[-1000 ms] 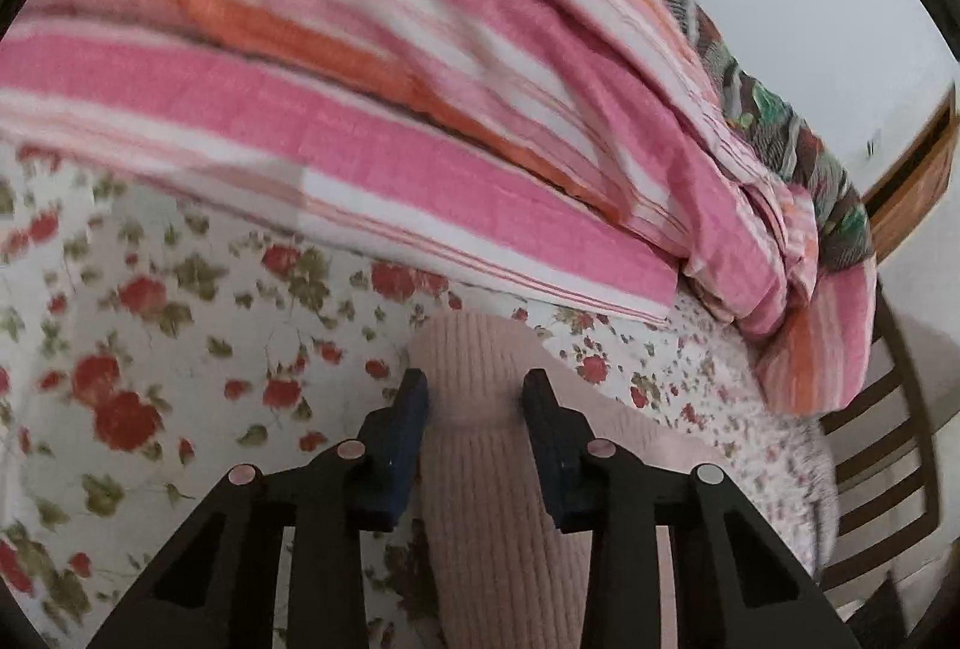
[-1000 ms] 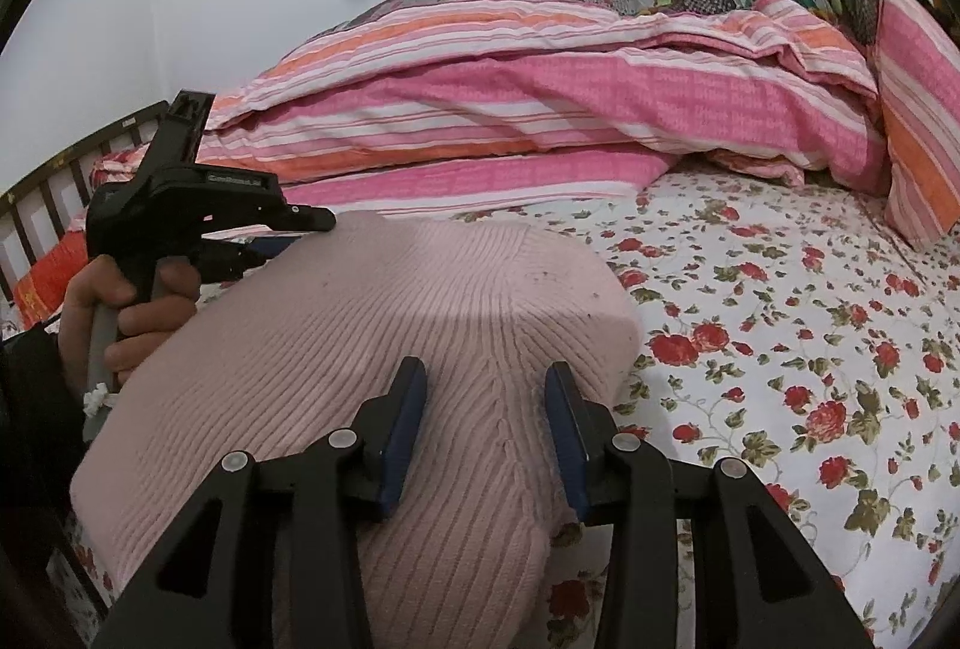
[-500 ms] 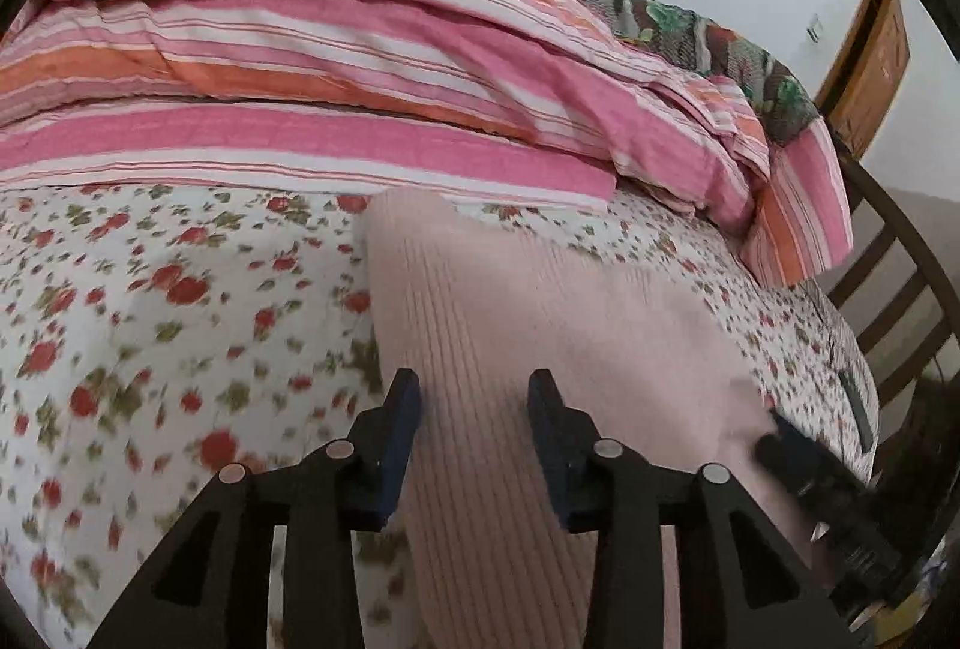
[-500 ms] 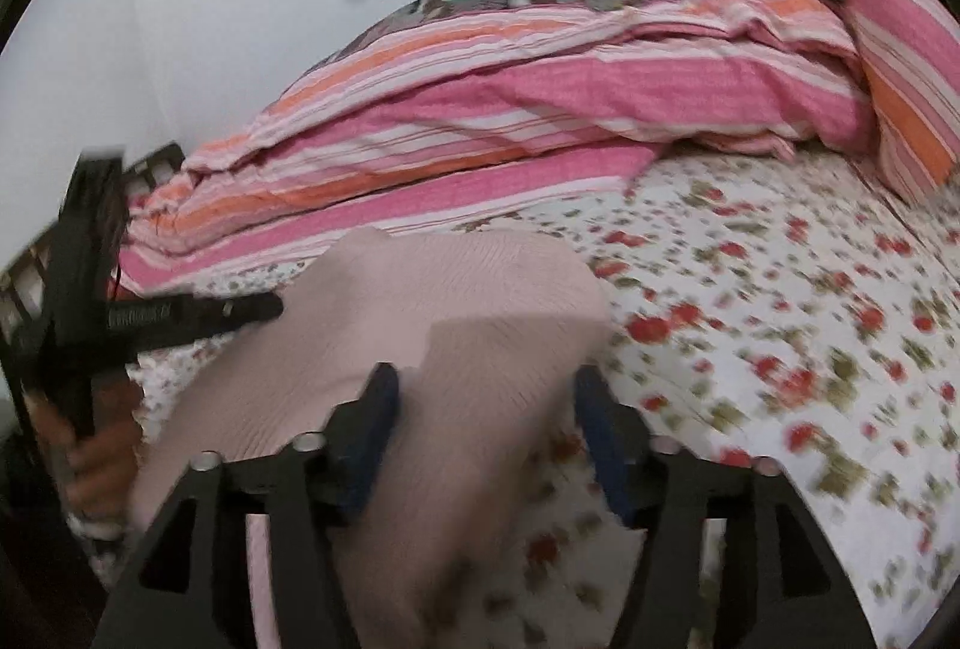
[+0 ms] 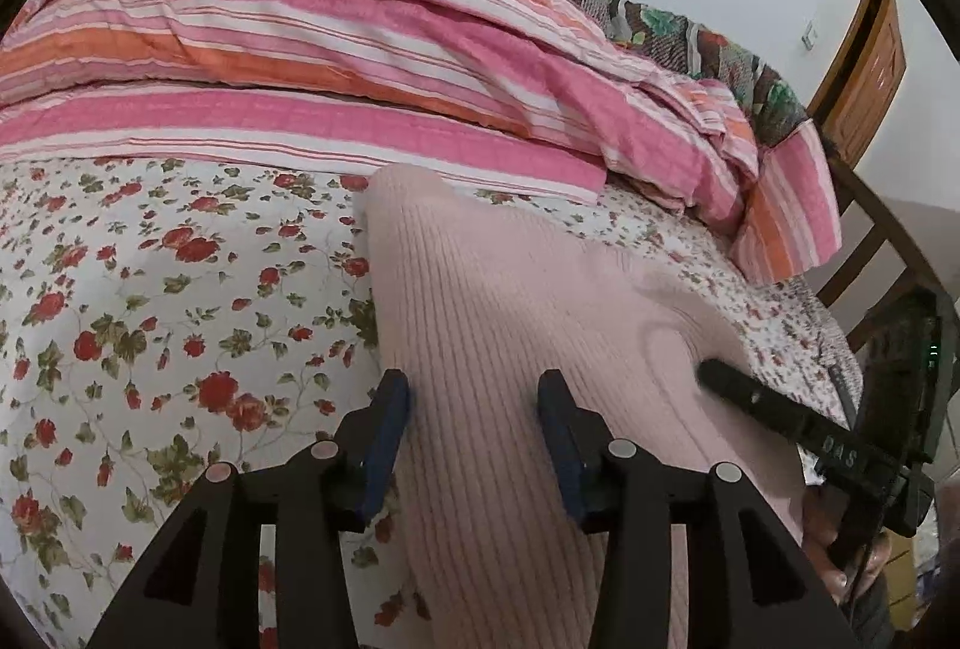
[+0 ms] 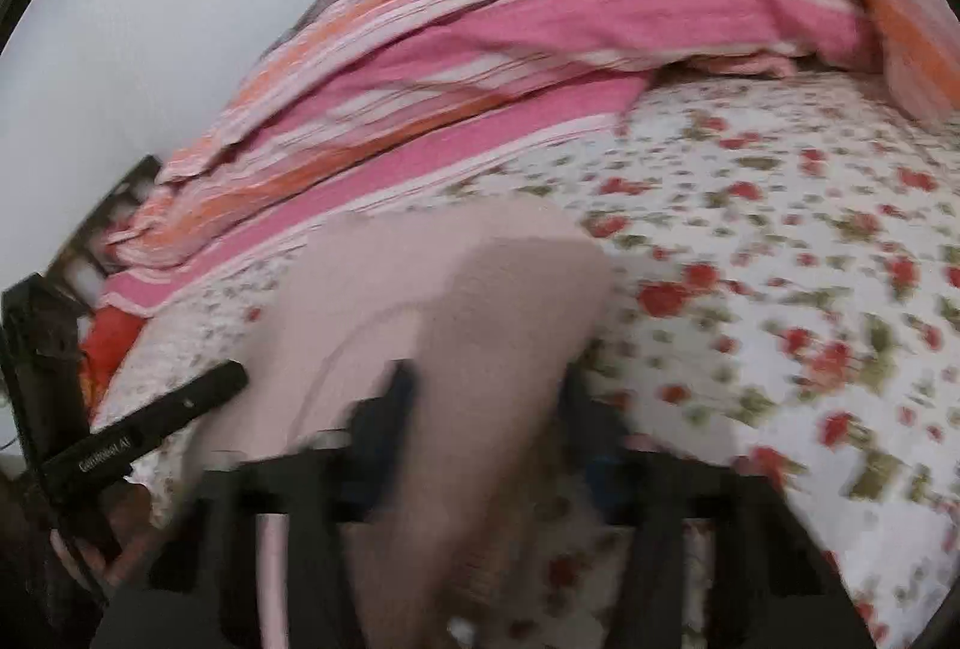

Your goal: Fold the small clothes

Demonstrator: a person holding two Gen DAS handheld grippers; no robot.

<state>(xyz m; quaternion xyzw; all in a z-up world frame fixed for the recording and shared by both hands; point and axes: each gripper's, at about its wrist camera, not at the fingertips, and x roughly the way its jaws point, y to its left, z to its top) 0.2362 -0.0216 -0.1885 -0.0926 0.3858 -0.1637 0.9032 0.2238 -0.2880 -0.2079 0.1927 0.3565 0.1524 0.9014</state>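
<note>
Left wrist view, left to right. The floral bedsheet (image 5: 150, 289) filled the left of the scene. The pink ribbed knit garment (image 5: 510, 301) lay on it, its long axis running from the near edge toward the far striped quilt (image 5: 336, 49), its far end just short of the quilt's edge. The left gripper (image 5: 474, 439) stood over the garment's near left part, jaws apart after having just been opening; knit showed between the pads (image 5: 384, 445) but no pinch was visible. Farther right, the right gripper (image 5: 774, 409) lay across the garment's right side, its tip on or just above the knit. In its own blurred view its jaws, having just been closing, straddled a raised fold of the garment; whether they pinched it could not be told. Both tools were at the near end, so the next fold probably runs along that axis.
</note>
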